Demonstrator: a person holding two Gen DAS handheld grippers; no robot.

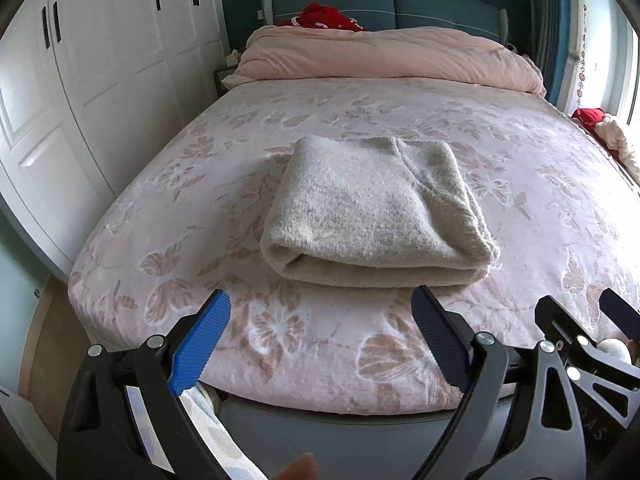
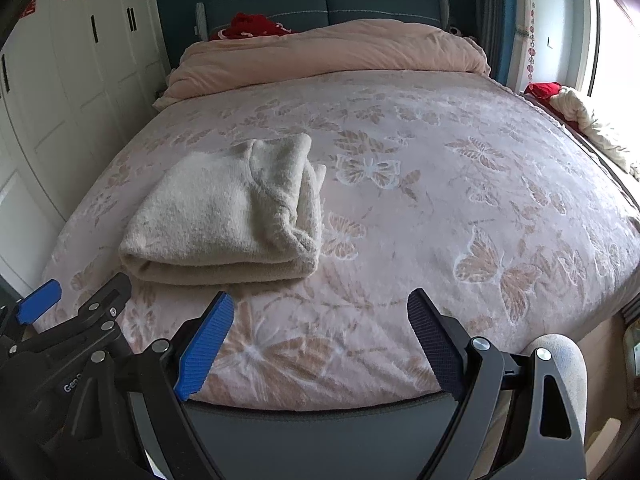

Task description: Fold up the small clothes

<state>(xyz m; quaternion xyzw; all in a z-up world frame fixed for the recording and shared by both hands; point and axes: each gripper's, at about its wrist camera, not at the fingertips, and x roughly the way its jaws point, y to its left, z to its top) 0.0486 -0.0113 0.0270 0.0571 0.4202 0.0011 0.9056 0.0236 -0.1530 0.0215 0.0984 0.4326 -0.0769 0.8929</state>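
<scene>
The bed (image 1: 168, 184) is carrying a pink butterfly blanket, with a pink duvet (image 1: 384, 56) bunched at its head. The folded cream sweater (image 1: 376, 208) is lying on the blanket near the foot. The left gripper (image 1: 320, 336) and right gripper (image 2: 320, 336) are hovering side by side at the bed's foot, both released, jaws spread and holding nothing, apart from the sweater.

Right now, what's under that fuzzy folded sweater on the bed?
The folded sweater lies on the pink butterfly blanket that covers the bed. The blanket shows all around it. Whatever sits directly beneath the sweater, or tucked between its folds, is covered and can't be seen.
</scene>
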